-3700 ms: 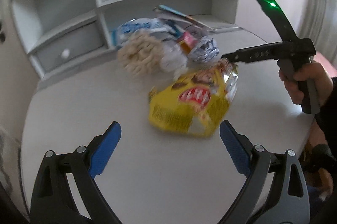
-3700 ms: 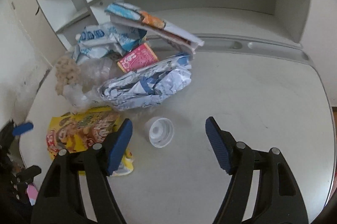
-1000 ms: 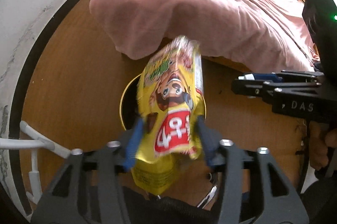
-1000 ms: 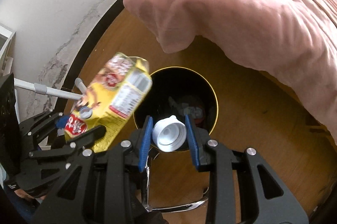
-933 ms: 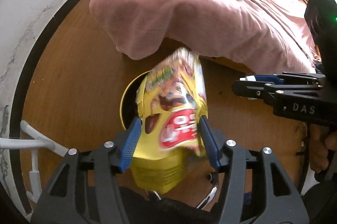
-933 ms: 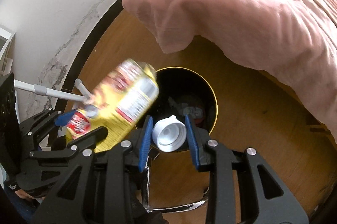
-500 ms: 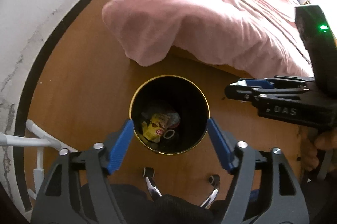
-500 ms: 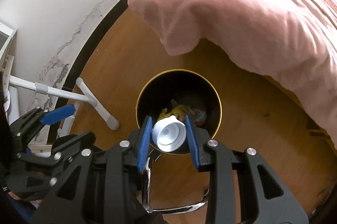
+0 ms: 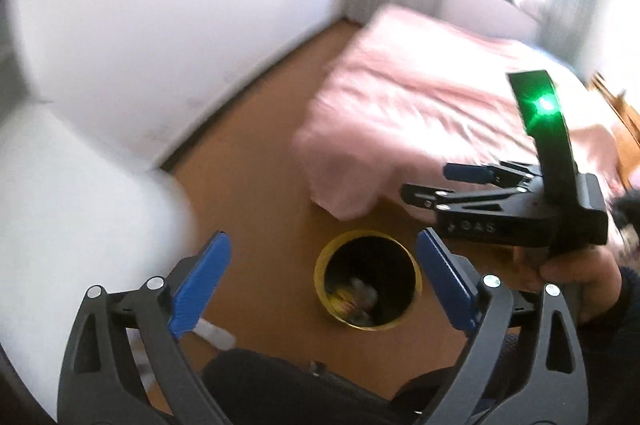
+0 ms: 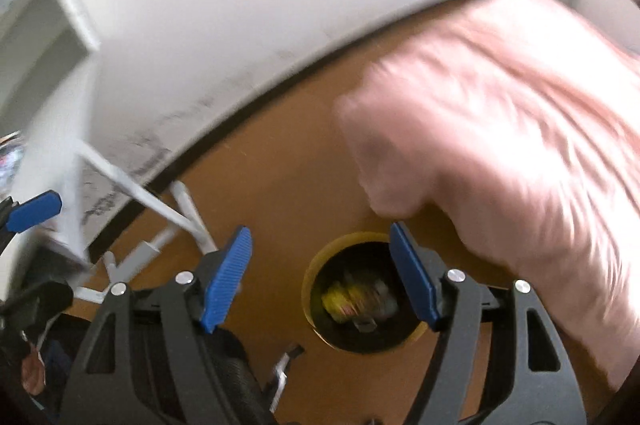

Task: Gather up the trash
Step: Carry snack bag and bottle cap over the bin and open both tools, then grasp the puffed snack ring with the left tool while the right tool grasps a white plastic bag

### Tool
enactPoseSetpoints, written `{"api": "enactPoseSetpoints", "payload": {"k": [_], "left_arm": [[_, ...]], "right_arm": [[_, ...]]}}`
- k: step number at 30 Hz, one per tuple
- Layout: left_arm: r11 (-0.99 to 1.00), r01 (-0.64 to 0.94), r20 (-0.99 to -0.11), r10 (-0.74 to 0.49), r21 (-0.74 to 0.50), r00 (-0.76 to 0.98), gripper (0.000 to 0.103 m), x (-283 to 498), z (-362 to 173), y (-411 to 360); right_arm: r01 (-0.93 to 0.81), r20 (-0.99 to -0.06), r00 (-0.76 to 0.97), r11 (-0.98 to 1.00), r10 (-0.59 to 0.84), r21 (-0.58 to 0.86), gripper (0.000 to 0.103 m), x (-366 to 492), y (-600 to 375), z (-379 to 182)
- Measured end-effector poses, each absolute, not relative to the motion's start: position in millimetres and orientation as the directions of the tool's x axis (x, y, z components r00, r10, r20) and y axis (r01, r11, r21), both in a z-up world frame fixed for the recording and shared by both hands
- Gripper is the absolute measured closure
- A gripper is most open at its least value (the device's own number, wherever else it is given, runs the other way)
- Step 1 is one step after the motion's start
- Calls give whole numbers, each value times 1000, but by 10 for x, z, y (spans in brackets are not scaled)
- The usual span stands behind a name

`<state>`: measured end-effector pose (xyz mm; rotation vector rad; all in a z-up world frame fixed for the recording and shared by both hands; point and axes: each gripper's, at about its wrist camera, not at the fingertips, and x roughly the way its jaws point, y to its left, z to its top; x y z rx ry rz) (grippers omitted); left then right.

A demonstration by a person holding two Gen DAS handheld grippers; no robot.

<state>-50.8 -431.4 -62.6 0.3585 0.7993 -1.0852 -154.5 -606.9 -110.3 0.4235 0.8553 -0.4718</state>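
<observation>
both blue-padded grippers, left (image 9: 320,283) and right (image 10: 320,275), hang spread and empty above the round black gold-rimmed bin (image 9: 416,271) on the wooden floor (image 9: 256,193), yellow wrapper (image 10: 340,299) lying inside; best swing up clear of the pink bedspread (image 9: 432,113) toward further trash.

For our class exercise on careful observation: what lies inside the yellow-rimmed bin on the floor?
Inside the bin lies a yellow wrapper among pale crumpled trash. The bin's dark wall hides its bottom, and blur leaves other items unidentifiable.
</observation>
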Motion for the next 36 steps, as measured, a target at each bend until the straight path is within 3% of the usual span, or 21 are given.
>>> {"api": "enactPoseSetpoints", "payload": {"k": [5,9,16,21,28,29,31,33,36], "left_arm": [[658,750,-702,-564,-65,434,11,-55,-284,-3257],[838,546,-718,-377,4,585,11,326,-213,-2077],[980,200,-751,-123,13,649,11,714,-214,-355],[990,136,-778,-123,-49,616,11,896,-395,29],[982,183,-798,-150,-51,584,12,1226,-600,-40],[981,188,-800,-153,-52,580,16,1258,-623,-50],[979,196,-808,-158,-53,568,65,1291,-653,-61],[978,201,-809,-159,-52,566,72,1254,-618,-3],[981,191,-800,-141,-34,583,72,1166,-538,120]], "right_arm": [[316,-736,673,930,-81,186,30,-771,-5214,-646],[93,-721,685,970,101,225,30,-65,-4395,-467],[-200,-735,608,954,300,223,30,851,-2955,-321],[-283,-761,555,937,336,207,30,1216,-2333,-338],[-309,-784,525,933,330,186,30,1402,-2095,-372],[-311,-787,522,933,329,183,30,1447,-2047,-380],[-318,-790,514,930,333,186,31,1489,-1984,-391],[-334,-793,503,923,344,189,31,1533,-1888,-394],[-374,-797,483,908,363,188,31,1596,-1665,-405]]}}
